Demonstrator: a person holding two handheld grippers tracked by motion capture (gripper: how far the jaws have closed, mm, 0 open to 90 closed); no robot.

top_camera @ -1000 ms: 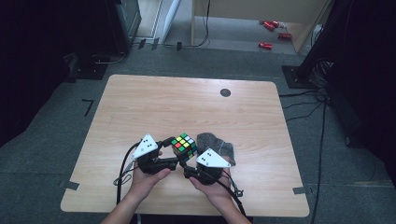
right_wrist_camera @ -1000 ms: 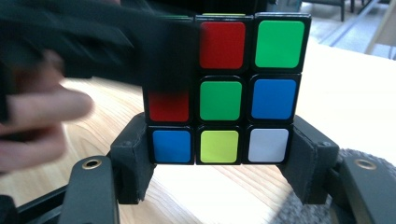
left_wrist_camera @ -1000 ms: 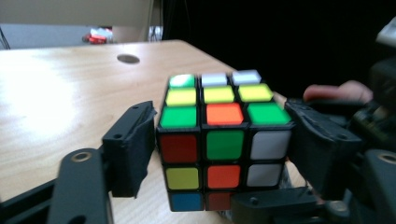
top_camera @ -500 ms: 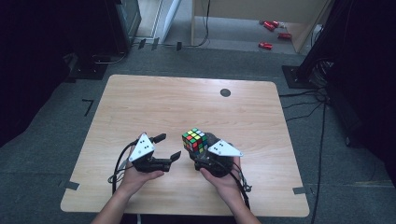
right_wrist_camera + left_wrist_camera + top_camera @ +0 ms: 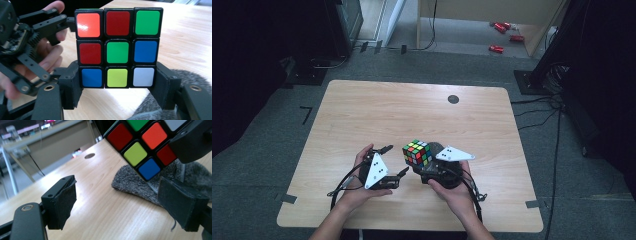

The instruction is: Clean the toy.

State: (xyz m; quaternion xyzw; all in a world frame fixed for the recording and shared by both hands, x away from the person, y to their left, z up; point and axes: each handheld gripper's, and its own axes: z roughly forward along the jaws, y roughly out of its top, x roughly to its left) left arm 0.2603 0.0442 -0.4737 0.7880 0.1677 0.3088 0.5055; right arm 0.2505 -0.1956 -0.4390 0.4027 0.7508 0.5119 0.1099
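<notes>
From the high view, the multicoloured puzzle cube [image 5: 417,153] sat clamped in the right gripper [image 5: 422,167] above the pale wooden table [image 5: 377,115], over a grey fuzzy cloth [image 5: 435,148]; red objects [image 5: 496,48] lay on the grey floor beyond.

In the left gripper view, the left gripper [image 5: 117,202] had just been opening, nothing between its pads, cube [image 5: 142,145] just ahead.

In the right gripper view, the pads squeezed the cube's [image 5: 117,50] bottom row.

We see a scrambled puzzle cube [image 5: 417,153], black-edged, coloured stickers, lifted off the tabletop [image 5: 362,115], tilted, above grey cloth [image 5: 130,182]
</notes>
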